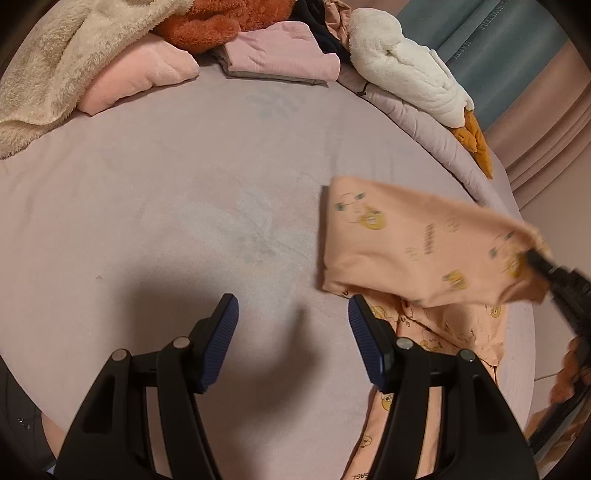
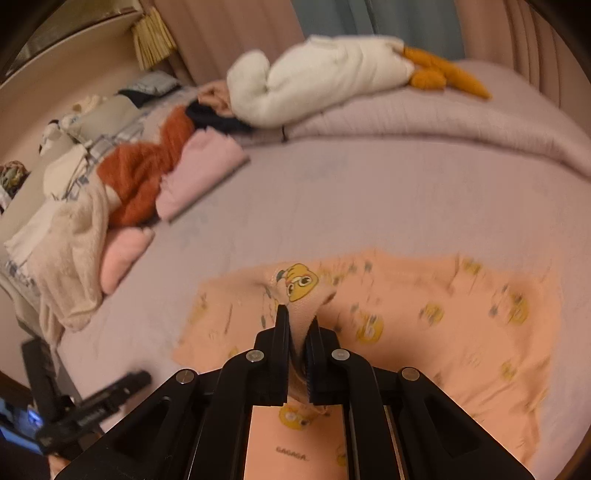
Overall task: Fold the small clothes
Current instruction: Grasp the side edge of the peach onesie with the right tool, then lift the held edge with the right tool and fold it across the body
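Note:
A small peach garment (image 1: pixel 417 251) printed with yellow cartoon faces lies on the pink bed sheet (image 1: pixel 166 206), at the right in the left wrist view. My right gripper (image 2: pixel 298 314) is shut on an edge of the garment (image 2: pixel 424 325) and lifts a flap of it over the rest; it shows in the left wrist view (image 1: pixel 543 264) at the cloth's right corner. My left gripper (image 1: pixel 293 308) is open and empty, above bare sheet just left of the garment. It also shows at the lower left of the right wrist view (image 2: pixel 122 387).
Folded and piled clothes line the far side: a cream fleece (image 1: pixel 62 62), a pink fleece (image 1: pixel 140 77), a rust fuzzy piece (image 1: pixel 218 22), a folded pink top (image 1: pixel 284 55). A white plush goose (image 1: pixel 406 70) lies on the rolled quilt (image 1: pixel 436 125). Curtains stand behind.

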The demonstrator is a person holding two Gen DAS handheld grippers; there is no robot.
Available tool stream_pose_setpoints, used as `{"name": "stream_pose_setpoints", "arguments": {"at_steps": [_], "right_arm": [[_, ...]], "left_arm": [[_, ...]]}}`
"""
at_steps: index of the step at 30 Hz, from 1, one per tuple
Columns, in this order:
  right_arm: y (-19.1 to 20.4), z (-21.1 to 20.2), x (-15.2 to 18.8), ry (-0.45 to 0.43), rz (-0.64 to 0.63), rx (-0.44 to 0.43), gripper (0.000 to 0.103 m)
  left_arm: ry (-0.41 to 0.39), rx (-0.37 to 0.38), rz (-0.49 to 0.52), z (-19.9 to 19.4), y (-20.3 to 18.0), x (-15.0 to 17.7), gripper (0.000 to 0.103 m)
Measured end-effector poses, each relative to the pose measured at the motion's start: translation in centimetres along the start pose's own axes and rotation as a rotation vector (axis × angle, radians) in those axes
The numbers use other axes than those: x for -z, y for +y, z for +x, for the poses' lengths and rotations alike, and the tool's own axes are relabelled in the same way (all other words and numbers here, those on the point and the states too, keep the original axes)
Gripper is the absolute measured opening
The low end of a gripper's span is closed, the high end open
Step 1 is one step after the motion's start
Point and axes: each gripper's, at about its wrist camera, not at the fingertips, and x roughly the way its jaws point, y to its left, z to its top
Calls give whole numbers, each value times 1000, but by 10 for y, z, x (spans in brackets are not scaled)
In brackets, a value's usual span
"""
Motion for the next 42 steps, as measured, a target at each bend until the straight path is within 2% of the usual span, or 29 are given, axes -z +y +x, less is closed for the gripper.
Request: {"name": "stream_pose_setpoints", "arguments": {"at_steps": [8,17,28,42], "right_arm": [[-7,-24,-26,-89,-17,27,8],[-25,-44,-29,-124,32,25,8],[-53,-60,-27,-155,85,88,8],[-101,-58,-6,-128,211,128,8]], "left_arm": [[9,8,26,5,-11,-2,62],[36,21,46,20,-27,-7,61],[53,61,93,39,-57,-22,60],[123,80,191,76,-98,-25,37]]}}
